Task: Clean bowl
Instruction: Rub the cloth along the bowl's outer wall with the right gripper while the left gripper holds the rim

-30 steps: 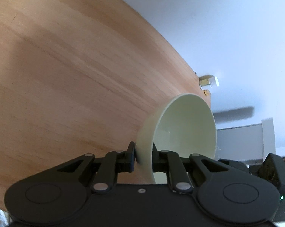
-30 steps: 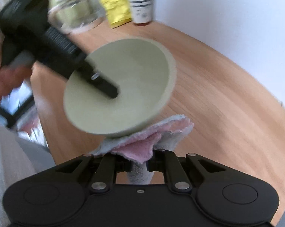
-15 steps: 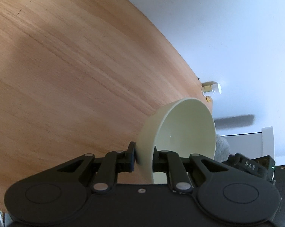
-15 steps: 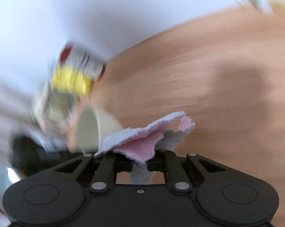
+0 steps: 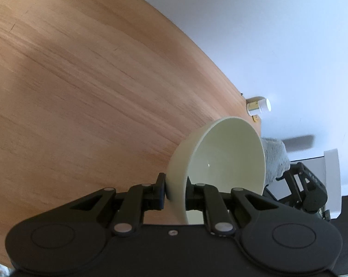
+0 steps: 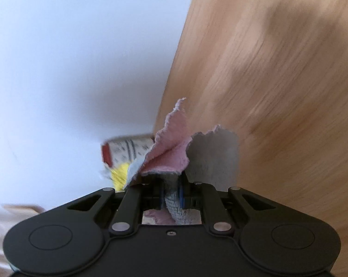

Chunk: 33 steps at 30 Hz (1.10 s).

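In the left wrist view, the left gripper (image 5: 175,192) clamps the rim of a pale green glazed ceramic bowl (image 5: 222,159), tipped on its side above the wooden table (image 5: 86,87) near its far right corner. A small white-capped bottle (image 5: 258,105) stands at that corner.

In the right wrist view, the right gripper (image 6: 171,195) grips a pink and grey terry cloth (image 6: 174,147); a blurred red-capped container (image 6: 125,150) lies behind it at the table's edge.

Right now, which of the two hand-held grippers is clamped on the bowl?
The left hand-held gripper: its jaws pinch the pale bowl by the rim. The right hand-held gripper grips the cloth.
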Tool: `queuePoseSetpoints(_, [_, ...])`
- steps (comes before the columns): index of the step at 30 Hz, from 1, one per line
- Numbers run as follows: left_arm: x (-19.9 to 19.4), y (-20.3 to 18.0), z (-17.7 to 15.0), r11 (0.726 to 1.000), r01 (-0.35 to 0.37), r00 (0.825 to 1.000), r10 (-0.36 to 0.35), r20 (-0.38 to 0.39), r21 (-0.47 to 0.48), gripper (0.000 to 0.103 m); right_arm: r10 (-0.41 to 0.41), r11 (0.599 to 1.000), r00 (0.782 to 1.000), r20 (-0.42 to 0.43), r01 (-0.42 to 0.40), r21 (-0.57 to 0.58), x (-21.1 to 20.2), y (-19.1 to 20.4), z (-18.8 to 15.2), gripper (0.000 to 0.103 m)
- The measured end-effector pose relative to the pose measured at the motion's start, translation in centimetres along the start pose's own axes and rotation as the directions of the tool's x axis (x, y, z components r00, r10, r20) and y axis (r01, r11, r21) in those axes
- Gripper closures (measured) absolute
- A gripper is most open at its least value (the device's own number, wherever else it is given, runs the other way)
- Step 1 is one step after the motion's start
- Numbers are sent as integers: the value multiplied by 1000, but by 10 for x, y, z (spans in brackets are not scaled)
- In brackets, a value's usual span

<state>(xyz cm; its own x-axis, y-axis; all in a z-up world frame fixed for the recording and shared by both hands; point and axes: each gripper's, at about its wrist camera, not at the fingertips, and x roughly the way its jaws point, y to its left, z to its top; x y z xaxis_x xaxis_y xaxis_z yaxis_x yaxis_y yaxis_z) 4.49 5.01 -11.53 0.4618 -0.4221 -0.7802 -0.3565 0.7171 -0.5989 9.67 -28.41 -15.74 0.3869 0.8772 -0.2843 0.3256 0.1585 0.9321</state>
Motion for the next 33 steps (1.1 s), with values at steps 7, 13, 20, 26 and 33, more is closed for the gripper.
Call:
queuePoseSetpoints(7, [5, 3, -1, 1000, -12, 1000, 11, -4, -26, 91, -7, 999, 1000, 20, 6, 45, 9, -7, -7, 89])
queuePoseSetpoints(13, [8, 6, -3, 999, -32, 999, 32, -16, -10, 91, -95, 991, 995, -18, 96, 90, 17, -20, -6, 89])
queuePoseSetpoints(20, [11, 6, -5, 998, -50, 998, 51, -42, 26, 94, -201, 977, 974, -101, 207, 56, 30, -16, 9, 89])
queuePoseSetpoints(26, [11, -1, -5, 995, -45, 997, 50, -53, 86, 93, -205, 979, 961, -188, 198, -53, 35, 10, 27, 88])
queuePoseSetpoints(33, [14, -8, -8, 990, -27, 996, 37, -76, 139, 90, -165, 982, 938, -304, 129, -135, 63, 15, 30, 88])
